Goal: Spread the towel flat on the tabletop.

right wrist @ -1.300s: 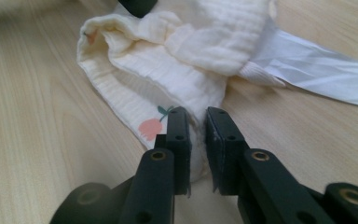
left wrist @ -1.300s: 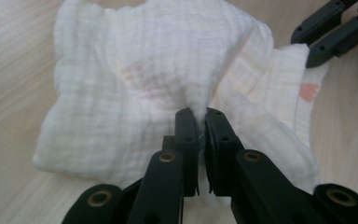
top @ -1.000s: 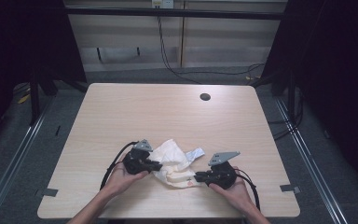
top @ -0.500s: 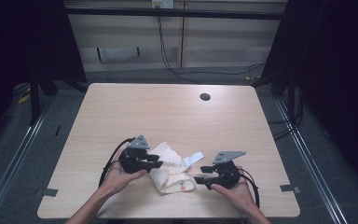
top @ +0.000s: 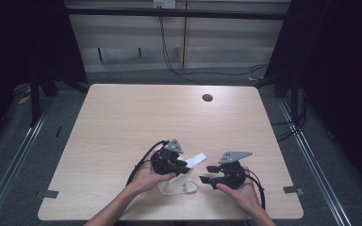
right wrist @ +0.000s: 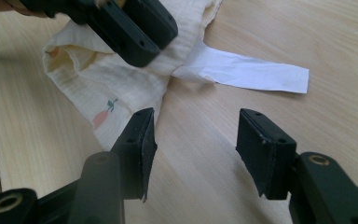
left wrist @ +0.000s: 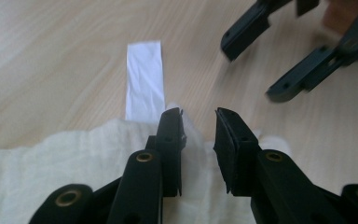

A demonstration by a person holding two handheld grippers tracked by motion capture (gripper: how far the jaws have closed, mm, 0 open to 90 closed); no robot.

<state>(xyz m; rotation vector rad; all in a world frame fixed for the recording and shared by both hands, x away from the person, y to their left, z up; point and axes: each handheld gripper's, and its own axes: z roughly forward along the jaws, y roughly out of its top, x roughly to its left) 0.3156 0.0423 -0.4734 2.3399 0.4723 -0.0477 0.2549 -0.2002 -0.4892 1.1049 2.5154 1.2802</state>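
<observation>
Low in the high view, a folded cream cloth [top: 178,184] lies on the desk [top: 122,127], its white label [top: 195,160] pointing to the upper right. The left tongs [top: 185,165] sit over it, slightly parted and just opened, gripping nothing. The right tongs [top: 206,174], lower centre, gape wide above bare wood beside the cloth.

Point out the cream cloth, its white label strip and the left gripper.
cream cloth [right wrist: 121,88]: right gripper view, on the bunched fabric near the carrot print.
white label strip [left wrist: 144,79]: left gripper view, mid-strip.
left gripper [left wrist: 198,122]: left gripper view, midway between its fingertips, over the cloth.
</observation>
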